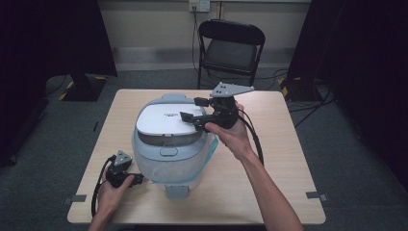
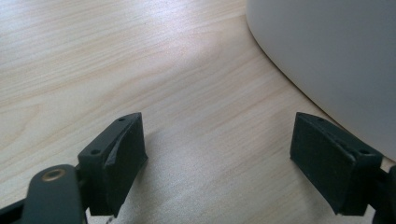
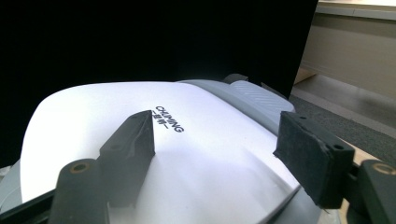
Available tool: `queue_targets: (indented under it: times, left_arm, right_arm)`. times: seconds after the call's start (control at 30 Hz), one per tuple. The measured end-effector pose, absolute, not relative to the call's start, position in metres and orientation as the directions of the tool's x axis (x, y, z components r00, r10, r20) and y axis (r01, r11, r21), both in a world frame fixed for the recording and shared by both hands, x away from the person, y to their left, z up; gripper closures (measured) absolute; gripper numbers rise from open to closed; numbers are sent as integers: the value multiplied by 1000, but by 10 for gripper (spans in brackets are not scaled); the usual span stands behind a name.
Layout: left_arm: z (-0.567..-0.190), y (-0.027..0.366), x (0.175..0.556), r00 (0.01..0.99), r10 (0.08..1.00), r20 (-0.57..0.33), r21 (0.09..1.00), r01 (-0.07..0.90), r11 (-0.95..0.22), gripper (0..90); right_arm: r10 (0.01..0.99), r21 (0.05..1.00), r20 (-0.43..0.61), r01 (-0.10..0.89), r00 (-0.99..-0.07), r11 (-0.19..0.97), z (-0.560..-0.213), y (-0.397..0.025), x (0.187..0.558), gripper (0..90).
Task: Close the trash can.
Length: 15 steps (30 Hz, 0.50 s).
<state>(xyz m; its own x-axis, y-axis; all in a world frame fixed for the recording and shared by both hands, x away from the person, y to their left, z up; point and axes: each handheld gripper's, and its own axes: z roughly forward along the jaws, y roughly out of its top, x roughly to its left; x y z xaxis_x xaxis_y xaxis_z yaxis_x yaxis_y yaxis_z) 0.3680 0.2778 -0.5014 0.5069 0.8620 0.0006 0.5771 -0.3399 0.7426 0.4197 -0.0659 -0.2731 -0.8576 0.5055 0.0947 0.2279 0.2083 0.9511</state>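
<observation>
A grey and white rice cooker (image 1: 168,139) with its lid down stands in the middle of the wooden table (image 1: 284,144). Its white lid (image 3: 187,154) bears dark lettering. My right gripper (image 1: 190,108) hovers open just over the lid's right side, nothing between its jaws; in the right gripper view the right gripper (image 3: 215,140) looks across the lid. My left gripper (image 1: 140,179) rests low on the table at the cooker's front left, open and empty. In the left gripper view the left gripper (image 2: 217,140) faces bare wood, with the cooker's pale wall (image 2: 336,56) close on the right.
A black folding chair (image 1: 230,48) stands behind the table. Dark curtains (image 1: 48,38) flank both sides, and cables lie on the grey floor at the right. Bare tabletop lies left and right of the cooker.
</observation>
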Motion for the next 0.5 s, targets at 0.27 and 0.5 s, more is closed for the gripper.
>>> queue_targets:
  times: [0.27,0.5]
  left_arm:
    - [-501,278,368,507,862,1,742,577,-340,175]
    - [-501,278,368,507,862,1,742,577,-340,175]
  right_arm:
    - [480,936,87,236,-873,260,-278,-53,409,217]
    - [467,927,47,213,-883,309,-280,-41,399,172]
